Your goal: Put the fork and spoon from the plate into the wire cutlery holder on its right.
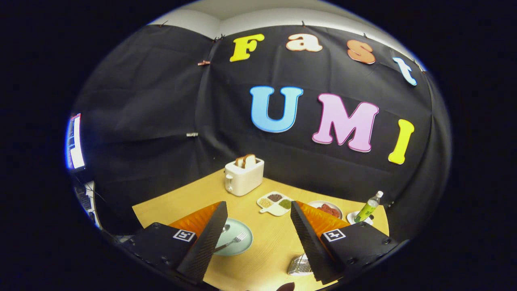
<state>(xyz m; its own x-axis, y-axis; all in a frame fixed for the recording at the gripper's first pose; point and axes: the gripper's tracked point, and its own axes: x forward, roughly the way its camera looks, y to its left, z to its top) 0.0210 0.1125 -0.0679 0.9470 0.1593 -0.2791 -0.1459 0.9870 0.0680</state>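
Gripper view: gripper [256, 238] held above the table [266, 246], fingers [202, 246] spread wide and empty. Fork [234, 241] lay on the plate [242, 247] just beside the left finger — handle toward it, tines away; spoon [224, 228] partly hidden. Wire cutlery holder [299, 266] sat against the right finger.

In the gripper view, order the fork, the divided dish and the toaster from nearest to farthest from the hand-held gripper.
The hand-held gripper is open, holding nothing.
1. Fork, on the green plate beside the left finger.
2. Divided dish, just beyond the fingertips, mid-table.
3. Toaster, farthest, by the booth's wall.
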